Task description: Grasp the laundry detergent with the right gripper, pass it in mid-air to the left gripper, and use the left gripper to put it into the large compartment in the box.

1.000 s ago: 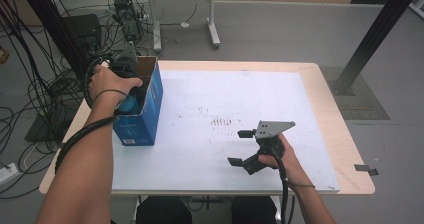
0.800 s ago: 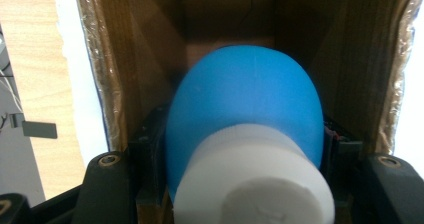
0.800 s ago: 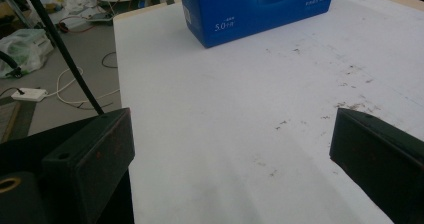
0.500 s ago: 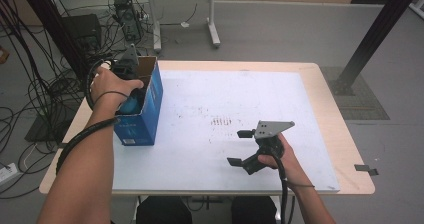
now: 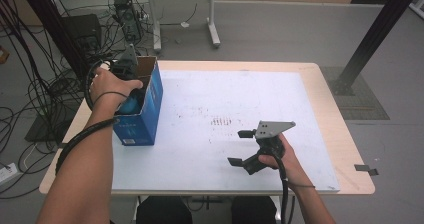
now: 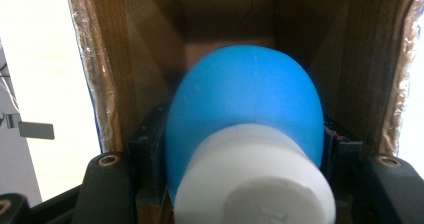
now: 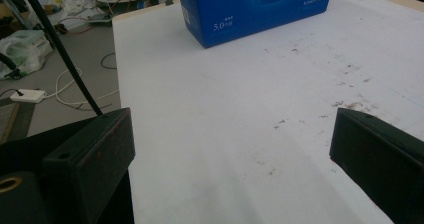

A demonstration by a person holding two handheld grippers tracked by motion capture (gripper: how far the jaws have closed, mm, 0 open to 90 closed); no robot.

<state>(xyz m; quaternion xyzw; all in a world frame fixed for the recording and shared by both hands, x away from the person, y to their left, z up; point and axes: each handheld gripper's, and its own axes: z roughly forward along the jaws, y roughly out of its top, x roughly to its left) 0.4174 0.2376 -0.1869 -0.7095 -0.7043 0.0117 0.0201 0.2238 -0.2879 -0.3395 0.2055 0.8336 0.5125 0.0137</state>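
Resting near the counter's (image 5: 200, 174) front edge, the right tool (image 5: 239, 147) has its jaws spread wide over bare white surface. Farther off at the left edge, the left tool (image 5: 131, 86) reaches into an open blue carton (image 5: 145, 115), clamped on a white-capped blue bottle (image 6: 245, 114) inside it
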